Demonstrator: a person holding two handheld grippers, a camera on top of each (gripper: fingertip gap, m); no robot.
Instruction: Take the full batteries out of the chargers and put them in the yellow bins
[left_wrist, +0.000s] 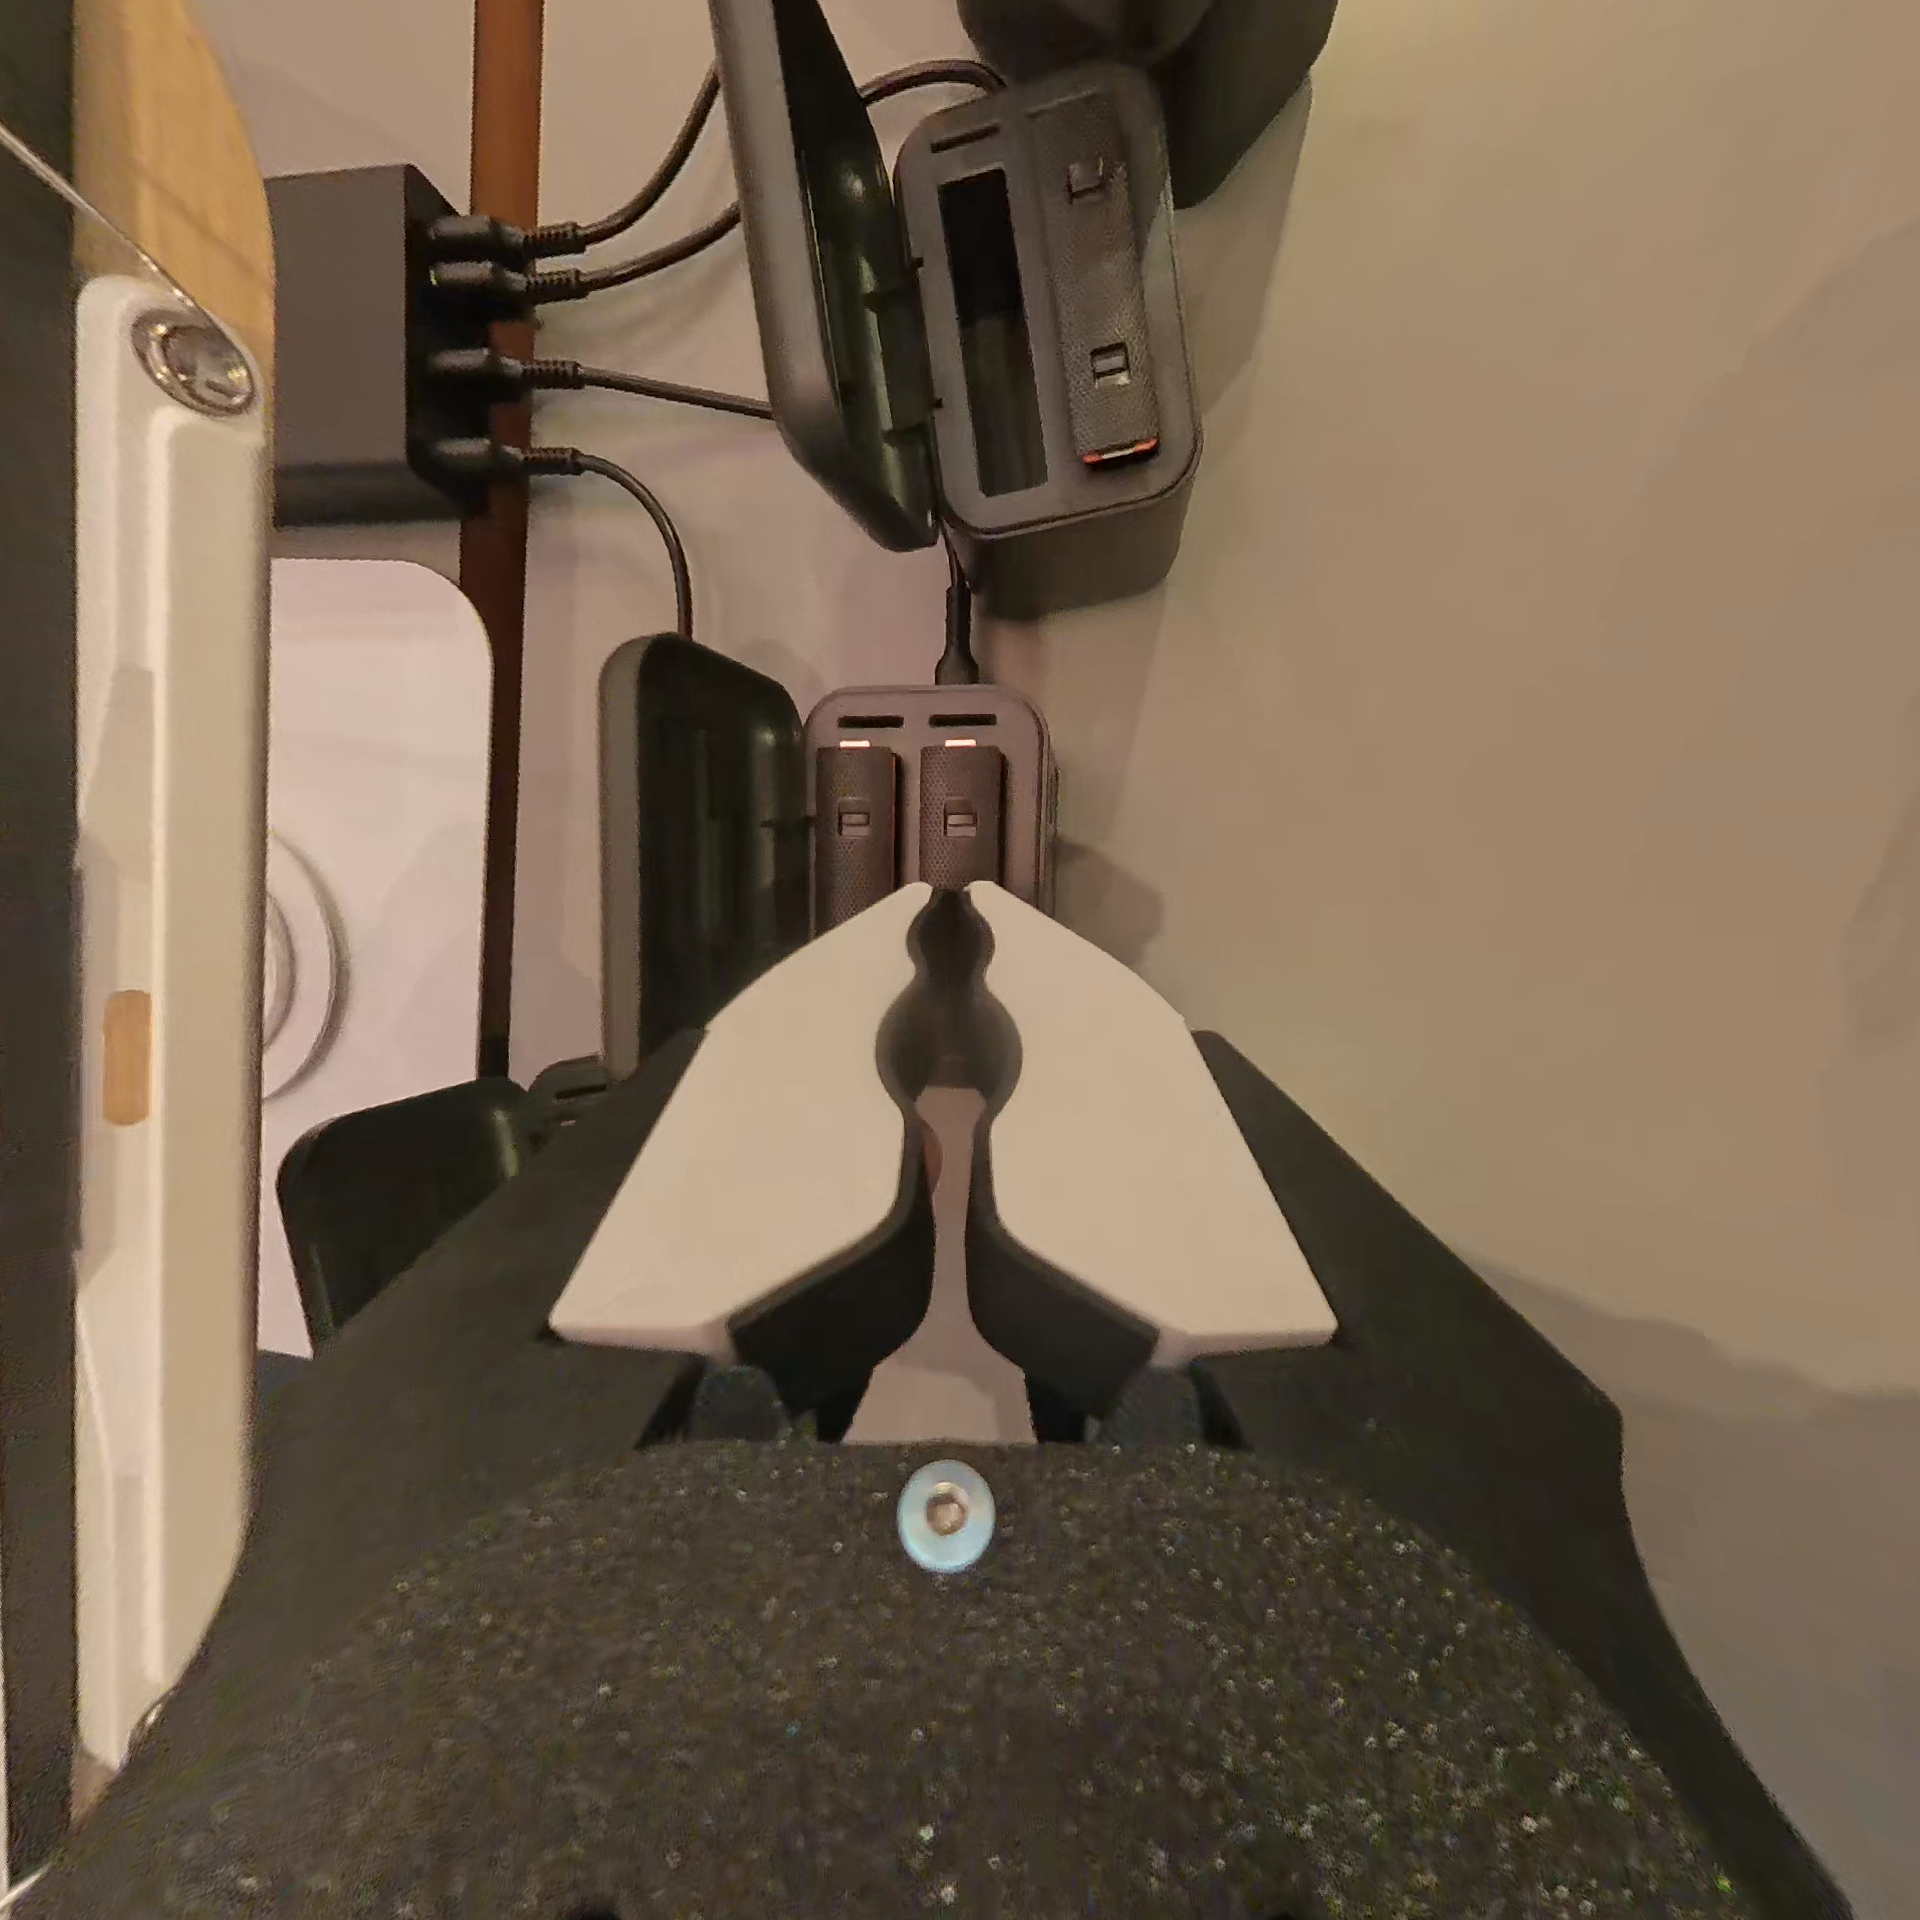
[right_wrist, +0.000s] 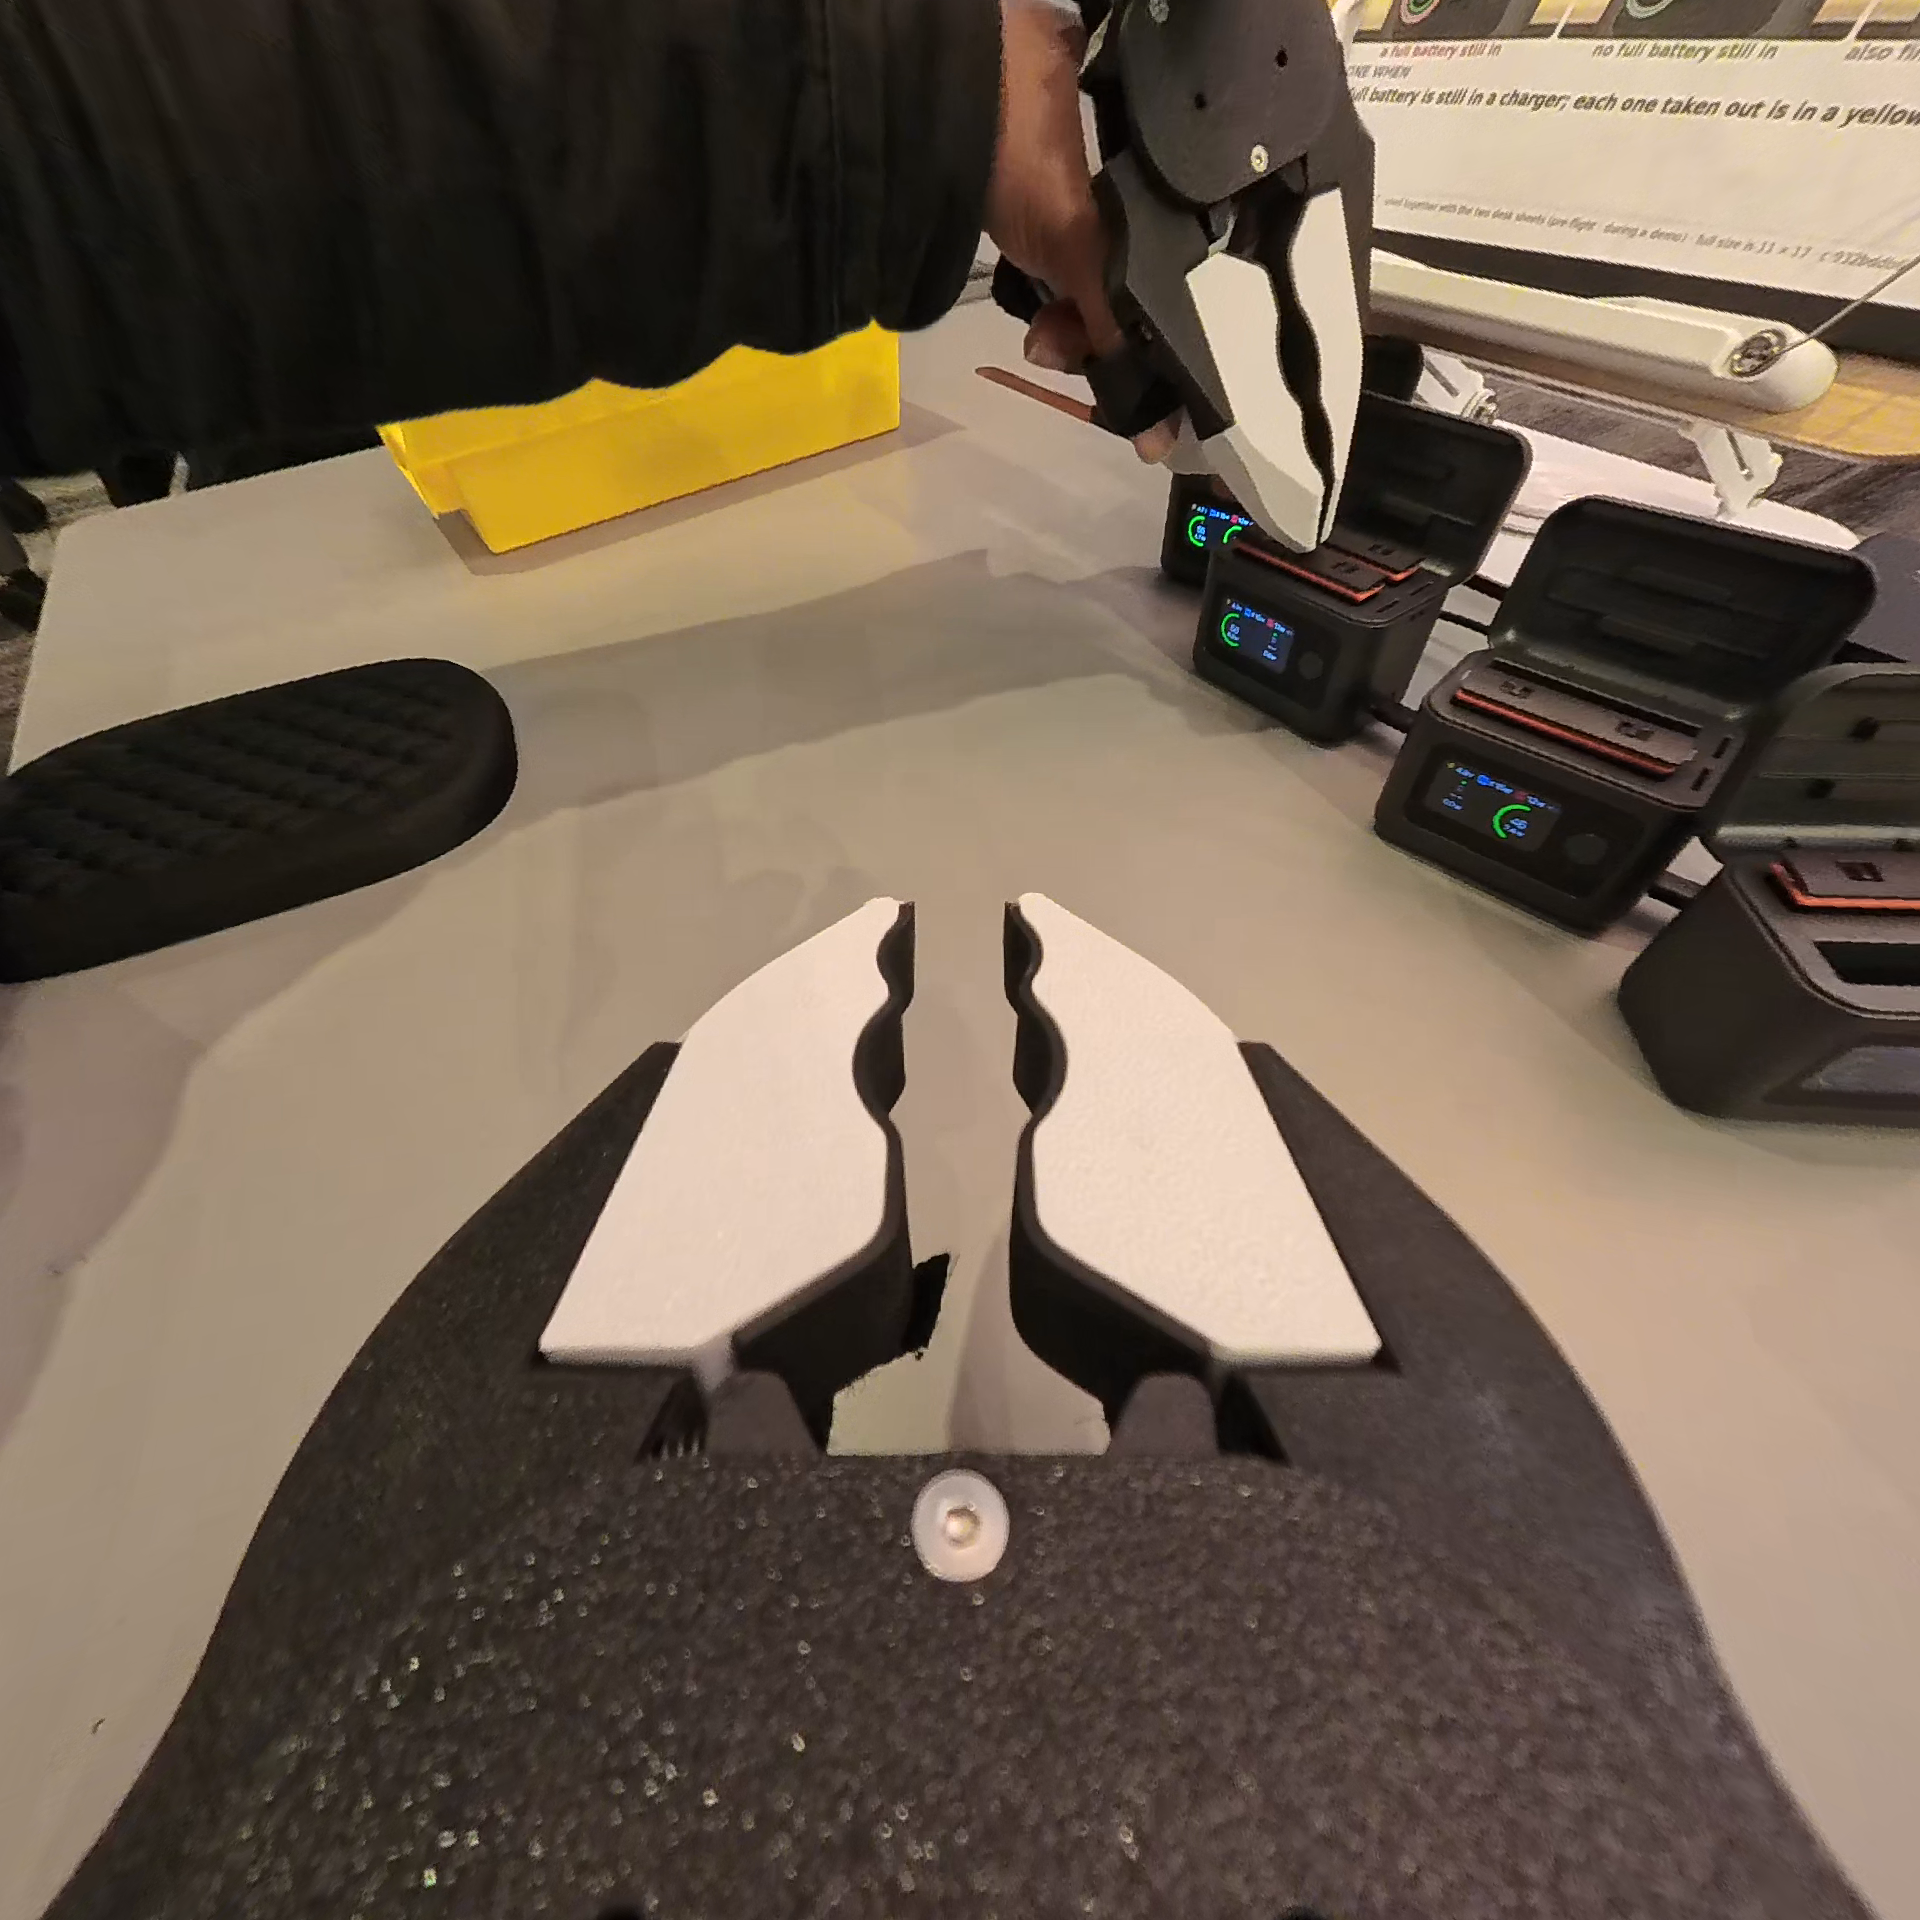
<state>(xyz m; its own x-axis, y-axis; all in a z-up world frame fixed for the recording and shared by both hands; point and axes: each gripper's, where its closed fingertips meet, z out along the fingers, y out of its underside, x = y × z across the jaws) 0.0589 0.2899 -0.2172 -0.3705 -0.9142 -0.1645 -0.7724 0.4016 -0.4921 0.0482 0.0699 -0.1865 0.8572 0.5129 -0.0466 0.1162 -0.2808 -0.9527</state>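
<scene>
In the left wrist view my left gripper (left_wrist: 951, 891) is shut, with its tips at the near end of the right-hand battery (left_wrist: 961, 821) in an open black charger (left_wrist: 1029, 727). A second battery (left_wrist: 854, 831) sits beside it. A farther charger (left_wrist: 1049, 488) has one empty slot and one battery (left_wrist: 1107, 312). In the right wrist view the left gripper (right_wrist: 1311, 530) points down onto that charger (right_wrist: 1320, 665). My right gripper (right_wrist: 958, 909) is open and empty above the grey table (right_wrist: 727, 707). A yellow bin (right_wrist: 665, 447) stands at the far left.
More open chargers (right_wrist: 1538, 821) with lit screens line the right edge. A black ribbed pad (right_wrist: 239, 790) lies at the left. A black hub (left_wrist: 353, 332) with cables sits behind the chargers, next to a white sign stand (left_wrist: 166, 727). A person's dark sleeve (right_wrist: 468, 156) reaches across. The gap from one gripper's tips to the other's is roughly 25 centimetres. To the battery (left_wrist: 1107, 312): left tips about 10 centimetres, right tips about 20 centimetres. It turns up in the right wrist view (right_wrist: 1547, 705) as well.
</scene>
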